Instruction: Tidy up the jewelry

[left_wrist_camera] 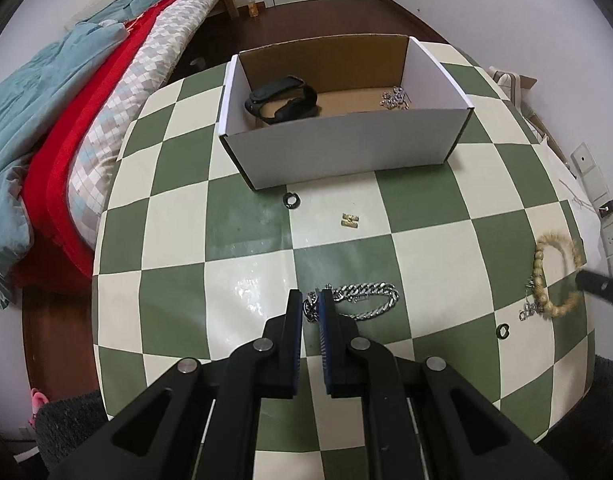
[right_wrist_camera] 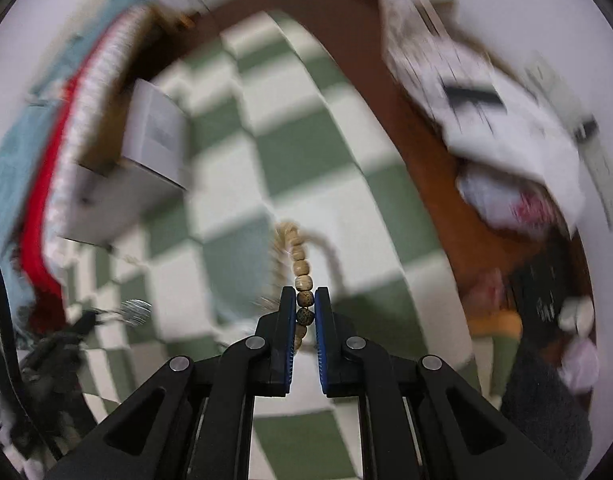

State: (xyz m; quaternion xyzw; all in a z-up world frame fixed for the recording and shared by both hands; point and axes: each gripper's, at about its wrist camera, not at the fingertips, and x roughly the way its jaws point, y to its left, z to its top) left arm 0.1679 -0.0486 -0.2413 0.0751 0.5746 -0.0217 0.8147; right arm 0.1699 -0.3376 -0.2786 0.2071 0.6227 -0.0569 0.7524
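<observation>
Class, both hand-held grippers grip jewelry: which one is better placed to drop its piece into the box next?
Left. The left hand-held gripper, shut on the silver chain, faces the box straight ahead. The right hand-held gripper, holding the bead bracelet, sees it far aside.

I see a silver chain bunched on the checkered table, one end pinched, 6 o'clock from the white box. Box holds a black band left, silver links right. Black ring and gold clasp lie near box front. Wooden bead bracelet hangs pinched at 3 o'clock; second black ring at 4.
</observation>
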